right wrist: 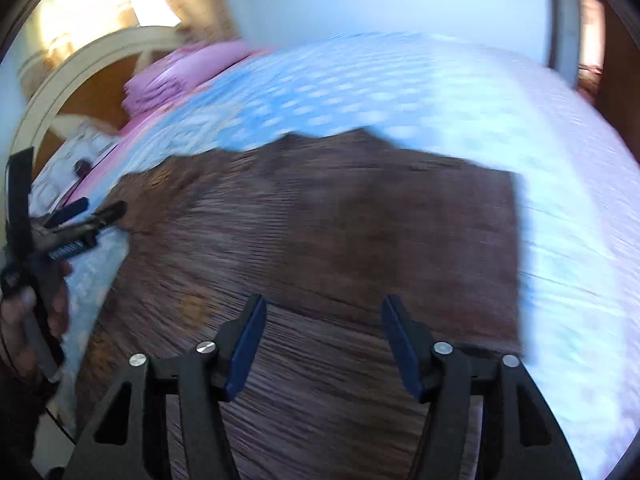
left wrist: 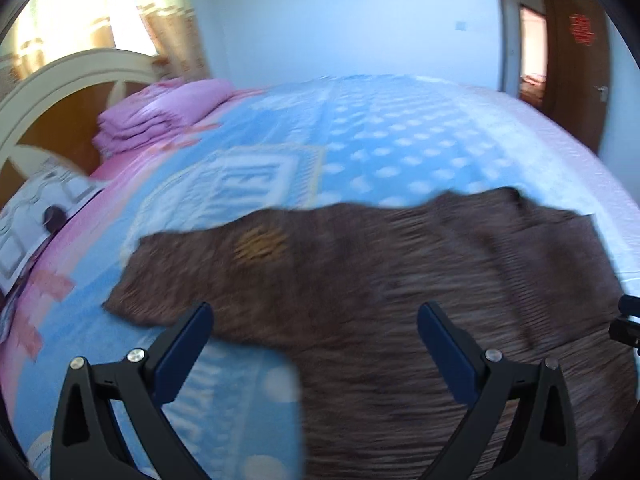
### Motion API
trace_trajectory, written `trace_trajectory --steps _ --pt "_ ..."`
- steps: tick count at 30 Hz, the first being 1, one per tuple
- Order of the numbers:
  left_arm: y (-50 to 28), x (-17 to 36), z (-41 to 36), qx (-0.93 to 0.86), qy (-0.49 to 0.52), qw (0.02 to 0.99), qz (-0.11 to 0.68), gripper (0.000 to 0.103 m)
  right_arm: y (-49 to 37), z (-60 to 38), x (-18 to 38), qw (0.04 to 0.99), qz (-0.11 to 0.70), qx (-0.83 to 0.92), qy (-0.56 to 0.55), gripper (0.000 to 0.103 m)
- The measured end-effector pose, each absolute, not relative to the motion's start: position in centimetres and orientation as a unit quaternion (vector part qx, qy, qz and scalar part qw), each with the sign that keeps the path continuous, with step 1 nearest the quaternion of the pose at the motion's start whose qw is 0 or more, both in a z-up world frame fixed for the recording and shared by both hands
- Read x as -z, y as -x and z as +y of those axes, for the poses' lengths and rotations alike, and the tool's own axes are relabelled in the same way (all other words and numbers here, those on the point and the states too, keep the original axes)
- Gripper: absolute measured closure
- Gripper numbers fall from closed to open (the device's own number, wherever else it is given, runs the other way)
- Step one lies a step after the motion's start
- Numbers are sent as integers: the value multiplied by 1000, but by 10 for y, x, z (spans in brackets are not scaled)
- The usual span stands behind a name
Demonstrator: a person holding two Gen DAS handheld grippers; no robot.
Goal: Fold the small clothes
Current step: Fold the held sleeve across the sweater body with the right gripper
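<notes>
A brown ribbed garment (left wrist: 360,280) lies spread on the blue patterned bed cover (left wrist: 360,140), with a small yellow mark (left wrist: 258,242) near its left part. My left gripper (left wrist: 316,316) hovers over the garment's near left edge, jaws wide open and nothing between them. In the right wrist view the same garment (right wrist: 320,220) fills the middle, and my right gripper (right wrist: 324,302) stands open just above it, pads clear of the cloth. The left gripper (right wrist: 104,205) shows there at the garment's left edge, held by a hand (right wrist: 16,312). Both views are blurred.
A stack of folded pink bedding (left wrist: 160,116) sits by the cream and wood headboard (left wrist: 60,80) at the far left. A white patterned item (left wrist: 24,216) lies at the bed's left edge. A brown door (left wrist: 576,60) stands beyond the bed at the right.
</notes>
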State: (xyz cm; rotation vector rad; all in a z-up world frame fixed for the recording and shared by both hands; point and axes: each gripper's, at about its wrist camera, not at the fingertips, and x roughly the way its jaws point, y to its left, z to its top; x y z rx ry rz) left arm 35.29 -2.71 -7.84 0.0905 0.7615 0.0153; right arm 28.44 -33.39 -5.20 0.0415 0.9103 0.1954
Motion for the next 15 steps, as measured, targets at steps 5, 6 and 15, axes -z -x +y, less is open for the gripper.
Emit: trace_trajectory --steps 5,6,15 --pt "-365 79 -95 66 -52 918 386 0 -253 -386 58 910 413 -34 -15 39" --pt "-370 83 -109 79 -50 913 396 1 -246 -394 63 911 410 -32 -16 38" --pt "-406 144 -174 107 -32 877 467 84 -226 -422 94 916 399 -25 -44 38"
